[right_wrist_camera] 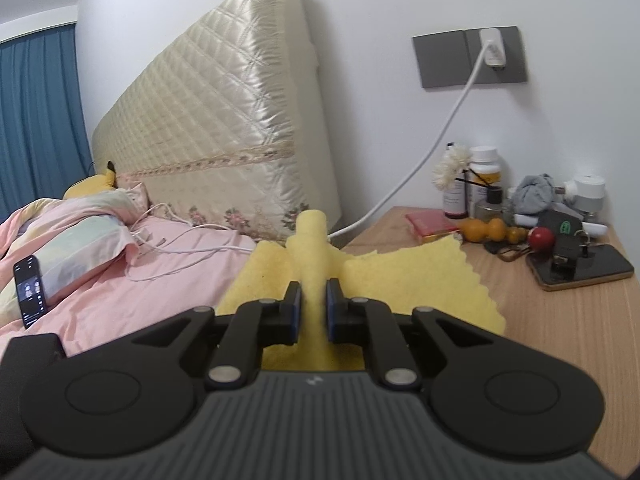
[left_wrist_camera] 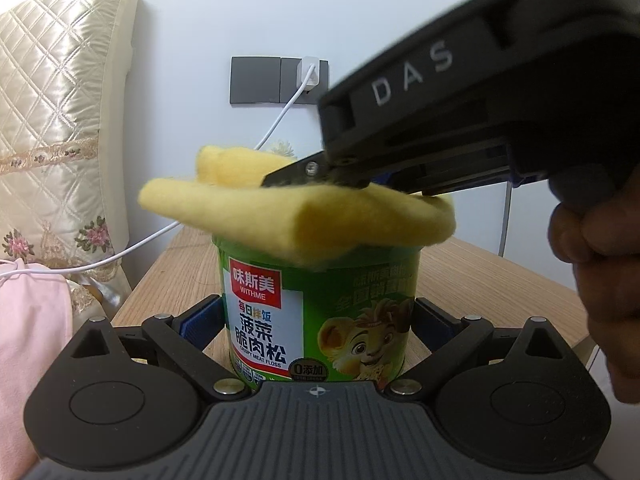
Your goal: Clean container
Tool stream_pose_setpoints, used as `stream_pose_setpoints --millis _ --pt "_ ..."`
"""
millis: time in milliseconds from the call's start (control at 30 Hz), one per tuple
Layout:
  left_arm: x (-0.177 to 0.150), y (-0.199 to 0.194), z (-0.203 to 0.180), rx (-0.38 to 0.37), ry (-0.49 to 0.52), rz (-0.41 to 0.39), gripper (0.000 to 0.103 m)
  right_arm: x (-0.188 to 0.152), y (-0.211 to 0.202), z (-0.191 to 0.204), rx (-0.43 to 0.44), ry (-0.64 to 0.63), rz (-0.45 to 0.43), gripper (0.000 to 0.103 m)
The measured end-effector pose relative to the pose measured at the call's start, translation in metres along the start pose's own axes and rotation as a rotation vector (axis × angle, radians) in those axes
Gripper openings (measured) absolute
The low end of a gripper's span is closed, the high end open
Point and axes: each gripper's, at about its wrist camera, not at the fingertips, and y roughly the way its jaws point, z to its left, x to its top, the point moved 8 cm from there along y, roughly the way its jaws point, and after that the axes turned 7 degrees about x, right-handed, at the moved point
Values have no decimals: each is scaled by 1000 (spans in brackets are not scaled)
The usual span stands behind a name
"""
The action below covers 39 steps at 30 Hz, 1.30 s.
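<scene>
On the wooden nightstand (left_wrist_camera: pixel 480 280) the green can (left_wrist_camera: pixel 316 320) stood clamped between the left gripper (left_wrist_camera: pixel 316 322) fingers, the right gripper (right_wrist_camera: pixel 313 308) pinching a yellow cloth (left_wrist_camera: pixel 304 216) across its top; wiping wanted steady bracing, light pressure.

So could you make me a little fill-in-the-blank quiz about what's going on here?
1. The right gripper pinches a ____ cloth.
2. The cloth rests on top of the ____ container.
3. The left gripper holds the container by its ____.
4. The container stands on a ____ table.

Missing words: yellow; green; sides; wooden
</scene>
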Motion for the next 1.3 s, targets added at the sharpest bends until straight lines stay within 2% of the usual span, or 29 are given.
stream_pose_setpoints --millis 233,400,700,933,1067,1200,1300 --pt "0 1 1 -5 -2 6 99 -6 -19 11 20 22 9 13" --pt "1 1 2 -9 -1 15 99 -9 -37 5 -11 12 16 13" --pt "1 3 4 -15 1 15 99 -3 -23 -17 -38 30 -30 13" --pt "2 4 6 -23 4 28 99 -8 -19 -21 -38 61 -100 13" --pt "5 -3 11 -57 -43 34 100 -8 -19 -24 -35 92 -122 13" --pt "12 -21 19 -59 -67 2 100 -4 -31 -39 -24 211 -212 13" --pt "21 -34 29 -69 -144 -37 100 -9 -49 -59 -25 344 -308 13"
